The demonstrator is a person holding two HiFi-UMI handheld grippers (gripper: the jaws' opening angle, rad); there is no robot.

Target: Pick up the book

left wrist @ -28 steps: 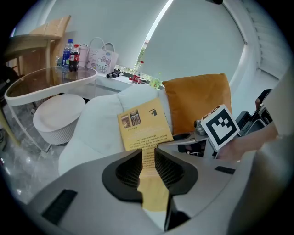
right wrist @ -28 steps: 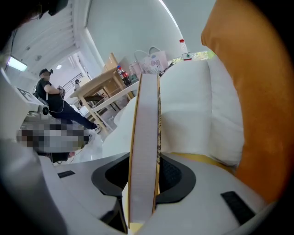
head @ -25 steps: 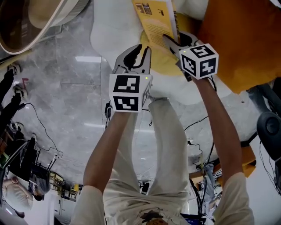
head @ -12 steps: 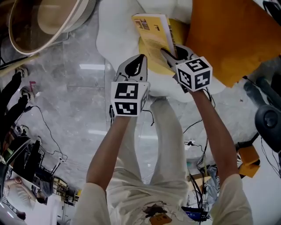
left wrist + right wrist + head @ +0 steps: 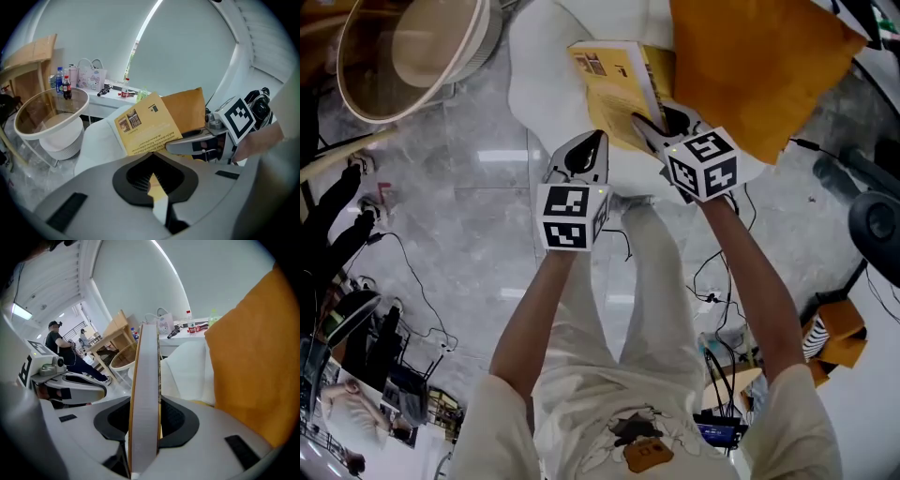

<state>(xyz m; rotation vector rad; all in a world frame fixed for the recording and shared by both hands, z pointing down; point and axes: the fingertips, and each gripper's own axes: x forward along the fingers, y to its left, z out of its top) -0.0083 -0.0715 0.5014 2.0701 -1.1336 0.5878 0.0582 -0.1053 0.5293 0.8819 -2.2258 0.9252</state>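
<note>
The yellow book (image 5: 605, 80) hangs in the air above the white seat (image 5: 539, 80), held by its near edge. My right gripper (image 5: 645, 122) is shut on it. In the right gripper view the book's page edge (image 5: 146, 380) stands upright between the jaws of the right gripper (image 5: 145, 425). My left gripper (image 5: 591, 141) hovers just left of the book, shut and holding nothing. From the left gripper view the book's back cover (image 5: 145, 124) faces me past the left gripper (image 5: 152, 157), with the right gripper's fingers (image 5: 194, 143) on its lower corner.
A big orange cushion (image 5: 750, 66) leans right of the book. A round glass-topped table (image 5: 356, 84) with a pale bowl-shaped base stands at the upper left. Cables (image 5: 403, 281) trail over the grey floor. A far table holds bottles (image 5: 63, 84).
Both grippers have risen, and the book has come up off the white seat with the right gripper. The left gripper's jaws stood slightly apart earlier and now meet.
</note>
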